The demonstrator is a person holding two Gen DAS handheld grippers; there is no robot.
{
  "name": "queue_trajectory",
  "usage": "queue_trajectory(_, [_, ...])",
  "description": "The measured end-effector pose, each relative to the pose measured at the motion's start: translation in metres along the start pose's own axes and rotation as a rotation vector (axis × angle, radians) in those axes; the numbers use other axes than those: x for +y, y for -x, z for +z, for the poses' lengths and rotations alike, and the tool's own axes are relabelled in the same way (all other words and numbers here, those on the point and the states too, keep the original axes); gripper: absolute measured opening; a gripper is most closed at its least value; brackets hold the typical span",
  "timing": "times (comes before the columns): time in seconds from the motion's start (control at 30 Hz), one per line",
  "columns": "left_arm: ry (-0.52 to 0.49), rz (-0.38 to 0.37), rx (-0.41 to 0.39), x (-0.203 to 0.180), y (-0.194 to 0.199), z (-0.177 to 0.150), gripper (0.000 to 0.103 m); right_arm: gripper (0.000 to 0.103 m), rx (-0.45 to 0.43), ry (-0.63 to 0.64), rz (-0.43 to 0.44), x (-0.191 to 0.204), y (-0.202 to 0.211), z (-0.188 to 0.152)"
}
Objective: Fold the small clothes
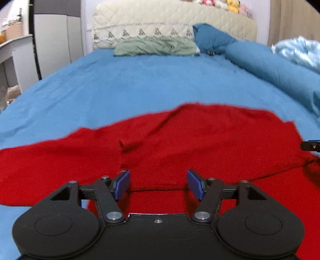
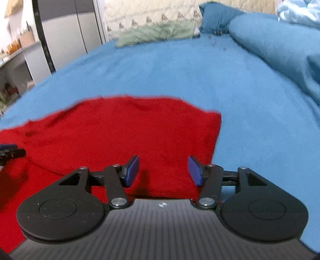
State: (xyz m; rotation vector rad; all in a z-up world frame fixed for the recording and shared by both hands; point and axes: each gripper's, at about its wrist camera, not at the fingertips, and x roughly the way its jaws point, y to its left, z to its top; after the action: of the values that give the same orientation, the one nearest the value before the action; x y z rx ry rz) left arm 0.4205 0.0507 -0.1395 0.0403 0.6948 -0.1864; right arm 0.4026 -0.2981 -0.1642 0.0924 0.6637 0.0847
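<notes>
A bed with a blue sheet (image 1: 124,84) carries a green pillow (image 1: 156,47), a dark blue pillow (image 1: 212,38), a rolled blue duvet (image 1: 270,66) and a quilted headboard (image 1: 160,18).

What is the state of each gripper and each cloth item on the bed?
Left gripper: jaws open, empty, over the garment.
Right gripper: jaws open, empty, near the garment's right edge.
Red garment: spread on the bed, creased, partly folded.
Green cloth: crumpled by the headboard.

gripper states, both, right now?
Left gripper: open, holding nothing, over the red garment.
Right gripper: open, holding nothing, over the garment's right edge.
</notes>
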Motion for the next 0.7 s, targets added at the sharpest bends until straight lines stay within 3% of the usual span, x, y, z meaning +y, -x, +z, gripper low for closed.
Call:
queue_trajectory(0.2, [0.041, 0.048, -0.075, 0.028, 0.085, 0.028, 0.072, 0.103, -0.09, 0.102, 0.011, 0.054, 0.07, 0.037])
queue_trajectory(0.27, [0.073, 0.069, -0.095, 0.045, 0.111, 0.034, 0.086, 0.103, -0.091, 0.105, 0.016, 0.075, 0.088, 0.049])
queue_trajectory(0.3, [0.087, 0.087, -0.109, 0.055, 0.123, 0.035, 0.101, 0.103, -0.092, 0.11, 0.023, 0.087, 0.096, 0.053])
queue_trajectory(0.33, [0.101, 0.105, -0.128, 0.064, 0.133, 0.035, 0.103, 0.103, -0.083, 0.118, 0.035, 0.099, 0.103, 0.058])
queue_trajectory(0.53, [0.249, 0.187, -0.149, 0.138, 0.164, 0.027, 0.103, 0.103, -0.064, 0.153, 0.081, 0.168, 0.117, 0.057])
queue_trajectory(0.7, [0.398, 0.268, -0.142, 0.207, 0.16, 0.005, 0.103, 0.103, -0.01, 0.157, 0.111, 0.226, 0.089, 0.043])
